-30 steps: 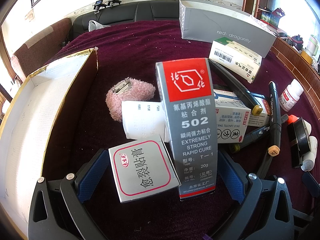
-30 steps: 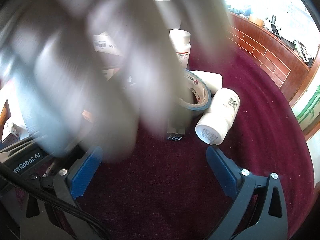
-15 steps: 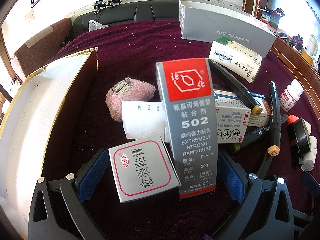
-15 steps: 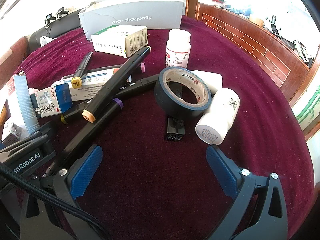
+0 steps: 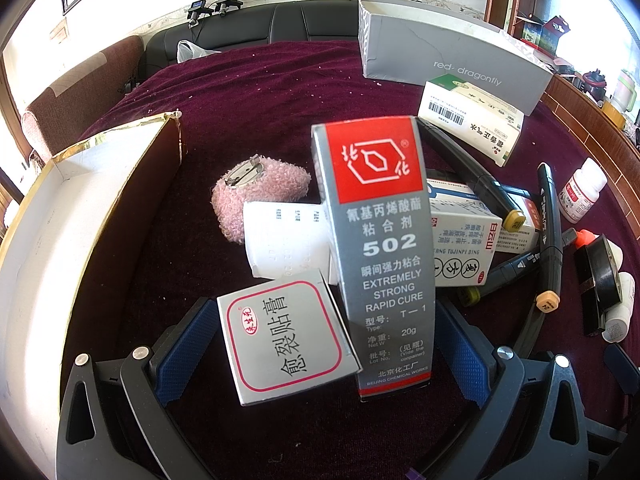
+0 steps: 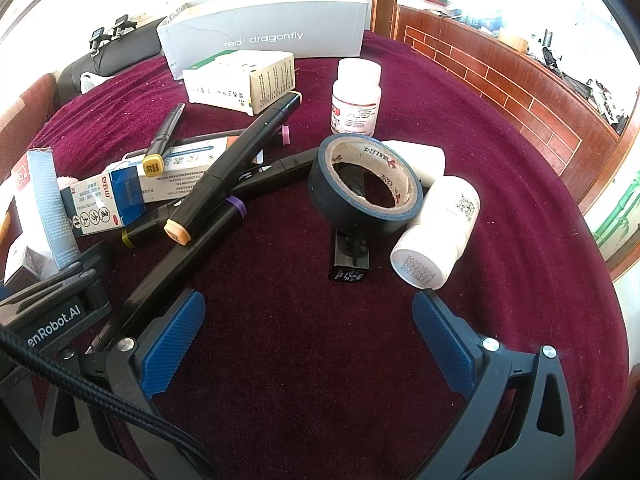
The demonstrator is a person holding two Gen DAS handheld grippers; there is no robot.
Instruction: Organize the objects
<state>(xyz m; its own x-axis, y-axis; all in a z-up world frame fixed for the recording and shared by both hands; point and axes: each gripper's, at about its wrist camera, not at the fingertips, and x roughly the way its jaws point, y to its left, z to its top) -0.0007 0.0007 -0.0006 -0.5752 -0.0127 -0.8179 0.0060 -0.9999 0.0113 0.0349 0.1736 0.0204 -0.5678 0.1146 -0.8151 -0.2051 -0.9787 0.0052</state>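
The left gripper is spread wide, its blue pads either side of the upright grey 502 glue box and a small tilted plaster box at lower centre, touching neither; the right gripper gapes too, the black tape roll and a toppled white bottle lying beyond it at centre frame

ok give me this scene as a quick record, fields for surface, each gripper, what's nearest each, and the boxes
surface: maroon velvet tablecloth
left gripper: open, around nothing
nearest left: tall grey-and-red 502 glue carton upright; small grey square ointment carton tilted against it
right gripper: open, empty
nearest right: black tape roll, lying white pill bottle
boxes: gold-edged white open box; grey red-dragonfly shoebox
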